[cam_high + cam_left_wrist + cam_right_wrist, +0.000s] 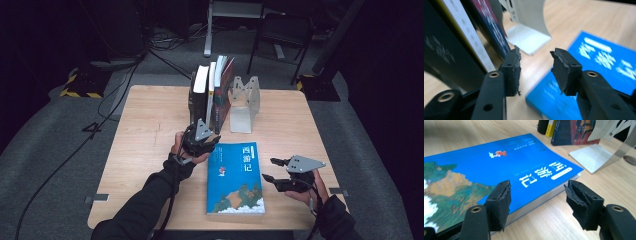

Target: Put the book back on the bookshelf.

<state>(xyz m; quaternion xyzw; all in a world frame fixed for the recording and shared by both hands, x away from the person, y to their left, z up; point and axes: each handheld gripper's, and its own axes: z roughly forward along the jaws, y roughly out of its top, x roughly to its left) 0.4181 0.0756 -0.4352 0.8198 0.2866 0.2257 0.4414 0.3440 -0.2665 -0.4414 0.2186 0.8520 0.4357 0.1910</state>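
The wood table (150,150) filled the middle of the high view, w/ dark floor all around it. At the top centre of the table stood a row of books (210,92), upright, some leaning a bit, held up between bookends. The silver bookend (243,105) stood just right of the row, w/ a gap between it and the last book, & its flat foot lay on the table toward the bottom of the frame.

The blue book (236,177) lay flat, face up, at lower centre of the high view, near the table's front edge. It was apart from the row of books. In the right gripper view it filled the left & middle, w/ the bookend's foot at upper right.

The left gripper (200,141) sat just left of the blue book's top corner & just below the row of books. Its jaws were partway open, nothing between them. In the left gripper view the book spines were at upper left, close to the left jaw, & the blue book was at lower right, blurry.

The right gripper (270,170) was at lower right of the high view, just right of the blue book. Its jaws stood open w/ nothing held; in its own view the book's near edge ran between them. I couldn't tell if the left pad touched the cover.
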